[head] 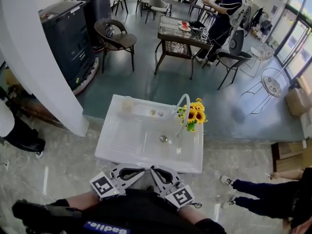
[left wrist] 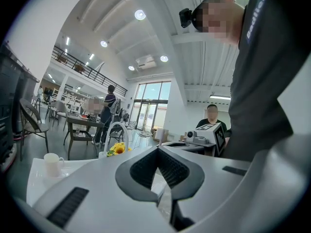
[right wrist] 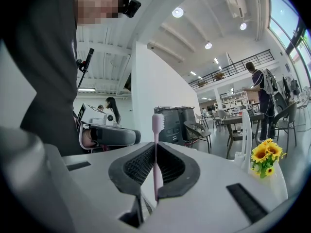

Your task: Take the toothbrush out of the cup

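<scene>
Toothbrush (right wrist: 156, 154) is already out of the cup: pink, upright with its bristles up, and clamped between the pads of my right tongs (right wrist: 155, 171), which I hold about level close to my body. My left tongs (left wrist: 159, 169) sit just beside them, pads together on nothing. The cup (head: 127, 104) stands well ahead of both tongs, at the far left corner of the sink (head: 122, 143). Nothing seems to stick out of it, though it is small in view. I judge the lift done. Any next move would be setting the brush down, which calls for a steady carry forward and a gentle release. The only writing I can read is white lettering on my dark top, roughly "Badlie". The cubes on the tongs carry only square markers.
</scene>
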